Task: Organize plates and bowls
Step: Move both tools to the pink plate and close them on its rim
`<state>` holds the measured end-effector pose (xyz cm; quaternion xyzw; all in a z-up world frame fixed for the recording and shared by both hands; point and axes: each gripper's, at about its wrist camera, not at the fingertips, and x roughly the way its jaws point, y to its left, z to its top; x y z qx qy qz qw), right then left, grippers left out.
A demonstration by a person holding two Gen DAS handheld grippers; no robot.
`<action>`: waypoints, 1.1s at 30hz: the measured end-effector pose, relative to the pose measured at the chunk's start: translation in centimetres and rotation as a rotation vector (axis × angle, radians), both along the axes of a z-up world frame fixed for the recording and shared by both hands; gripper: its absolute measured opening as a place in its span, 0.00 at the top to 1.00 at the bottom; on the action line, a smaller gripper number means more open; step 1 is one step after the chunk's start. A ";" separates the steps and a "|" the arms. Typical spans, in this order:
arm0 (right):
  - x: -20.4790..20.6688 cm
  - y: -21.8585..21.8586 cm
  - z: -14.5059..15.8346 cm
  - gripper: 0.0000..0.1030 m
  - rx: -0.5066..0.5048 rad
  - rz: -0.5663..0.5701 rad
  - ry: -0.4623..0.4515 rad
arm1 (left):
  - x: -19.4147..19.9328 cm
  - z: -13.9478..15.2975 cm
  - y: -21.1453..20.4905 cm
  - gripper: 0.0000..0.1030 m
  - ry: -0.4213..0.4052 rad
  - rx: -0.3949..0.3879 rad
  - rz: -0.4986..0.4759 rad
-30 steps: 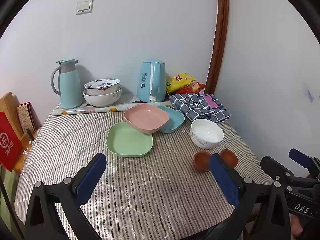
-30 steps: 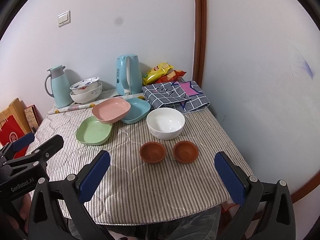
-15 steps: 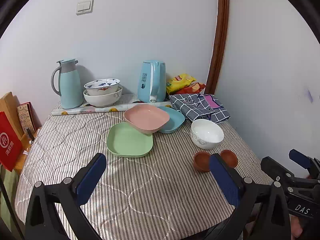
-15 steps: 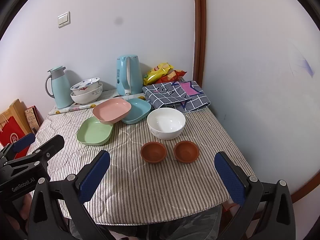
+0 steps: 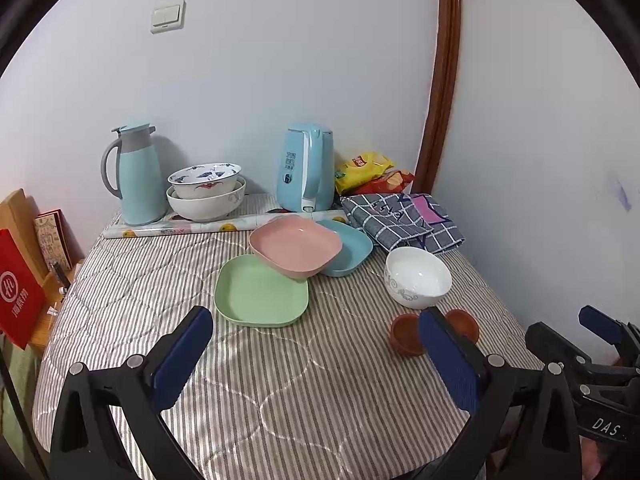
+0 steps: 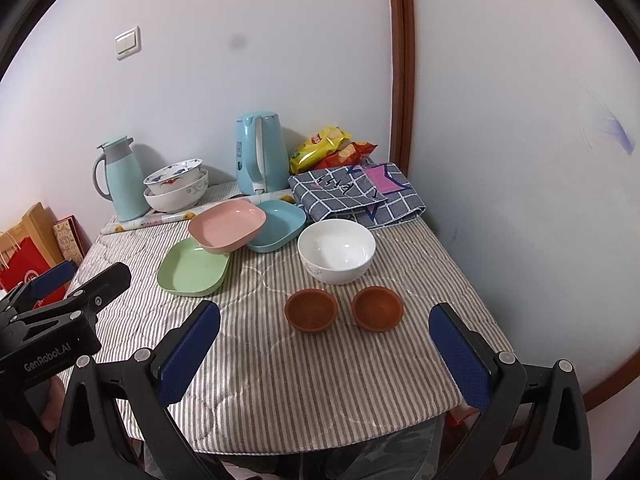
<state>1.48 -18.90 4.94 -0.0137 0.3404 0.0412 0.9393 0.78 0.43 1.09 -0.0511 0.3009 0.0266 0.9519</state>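
**Both grippers waiting wide open before the dishes**

The left gripper (image 5: 316, 346) and right gripper (image 6: 324, 342) are hovering over the near edge of the table (image 6: 280, 380), jaws spread wide and gripping nothing, likely sizing up a first pick. The pink plate (image 6: 227, 224) is leaning across the green plate (image 6: 192, 268) and blue plate (image 6: 280, 226), so it probably needs lifting first. The white bowl (image 6: 337, 250) is sitting behind two brown bowls (image 6: 311, 309), each apart, probably meant for nesting.
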 end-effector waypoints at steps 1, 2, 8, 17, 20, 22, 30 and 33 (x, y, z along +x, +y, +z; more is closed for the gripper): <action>0.1 -0.1 0.0 0.00 0.002 0.000 -0.001 | 0.3 0.0 0.1 0.00 0.003 0.000 0.000; 0.3 -0.2 0.0 0.00 0.006 0.001 -0.002 | 0.5 0.0 0.2 0.00 0.007 0.002 0.002; 1.8 -0.7 -0.3 0.00 0.029 -0.005 0.005 | 2.8 -0.5 0.8 0.00 0.041 0.002 0.006; 5.7 -0.3 -1.1 0.00 0.079 0.041 0.045 | 6.3 -1.8 2.6 0.00 0.082 -0.029 0.044; 7.2 0.0 -1.7 0.01 0.091 0.042 0.069 | 7.3 -2.2 3.3 0.00 0.091 -0.032 0.065; 8.4 0.5 -2.2 0.03 0.092 0.052 0.088 | 7.8 -2.4 4.0 0.00 0.090 -0.038 0.083; 12.5 2.4 -3.0 0.07 0.068 0.090 0.109 | 10.8 -3.0 6.3 0.01 0.112 -0.051 0.122; 14.0 3.3 -3.2 0.09 0.057 0.105 0.114 | 12.0 -3.1 6.8 0.01 0.116 -0.050 0.127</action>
